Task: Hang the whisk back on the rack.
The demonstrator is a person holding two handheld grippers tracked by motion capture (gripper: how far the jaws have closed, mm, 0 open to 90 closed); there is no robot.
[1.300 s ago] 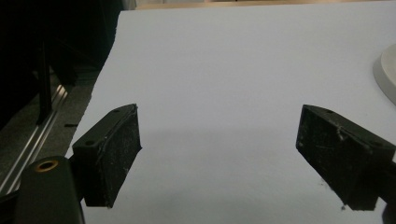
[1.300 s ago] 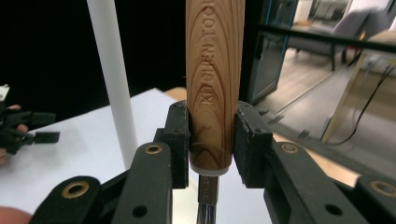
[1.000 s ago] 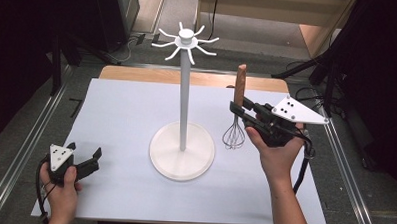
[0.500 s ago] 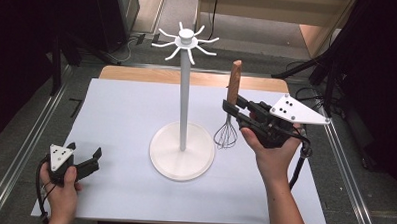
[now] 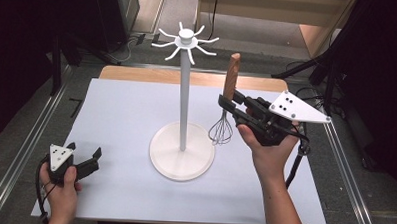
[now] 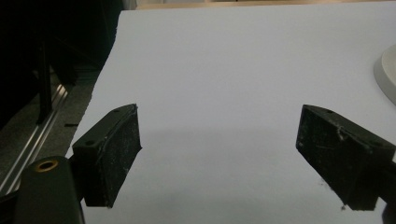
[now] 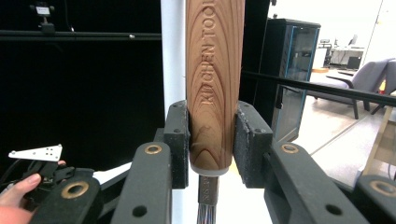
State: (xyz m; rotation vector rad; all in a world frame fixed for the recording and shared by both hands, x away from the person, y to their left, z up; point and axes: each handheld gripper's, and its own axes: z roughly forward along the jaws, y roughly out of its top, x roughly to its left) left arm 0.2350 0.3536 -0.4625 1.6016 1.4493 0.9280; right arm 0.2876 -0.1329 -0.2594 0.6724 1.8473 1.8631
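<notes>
A whisk (image 5: 223, 127) with a wooden handle (image 5: 231, 78) hangs upright in the air, wire head down, just right of the white stand's pole (image 5: 185, 91). My right gripper (image 5: 228, 107) is shut on the lower end of that handle (image 7: 214, 84), its pads pressing both sides. The stand has a round base (image 5: 181, 151) and a crown of hooks (image 5: 186, 41) on top. Over the table's front left corner my left gripper (image 5: 84, 153) stands open with nothing between its pads (image 6: 112, 149).
The white table top (image 5: 126, 109) has a wooden strip along its far edge and metal rails on both sides. In the right gripper view the other hand with its gripper (image 7: 37, 172) shows at the lower left.
My right gripper has lifted the whisk and carried it left, closer to the stand's pole. The left hand has stayed in place.
</notes>
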